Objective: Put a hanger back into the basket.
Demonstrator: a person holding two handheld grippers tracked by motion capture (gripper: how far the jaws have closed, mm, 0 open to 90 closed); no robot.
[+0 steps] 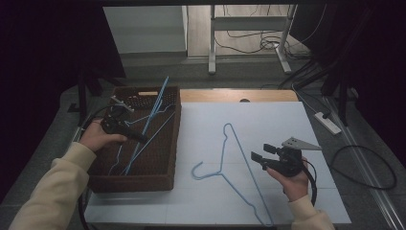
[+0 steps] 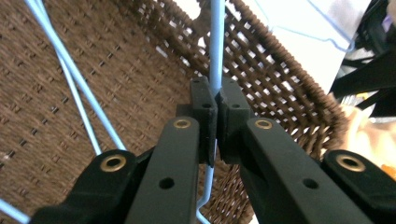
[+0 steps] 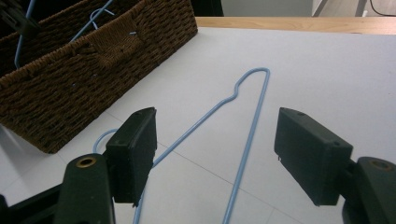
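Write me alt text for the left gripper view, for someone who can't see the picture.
Close up, the left tongs are clamped shut on a thin blue wire hanger that runs up between their black pads. Behind them is the brown woven basket, with more blue hanger wires crossing its floor at the left.

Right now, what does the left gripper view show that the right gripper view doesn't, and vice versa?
Left gripper view alone: the left gripper, jaws shut on a blue hanger wire inside the basket. Right gripper view alone: the right gripper, jaws open above the blue hanger on the table. Both: the brown wicker basket and the white table surface.
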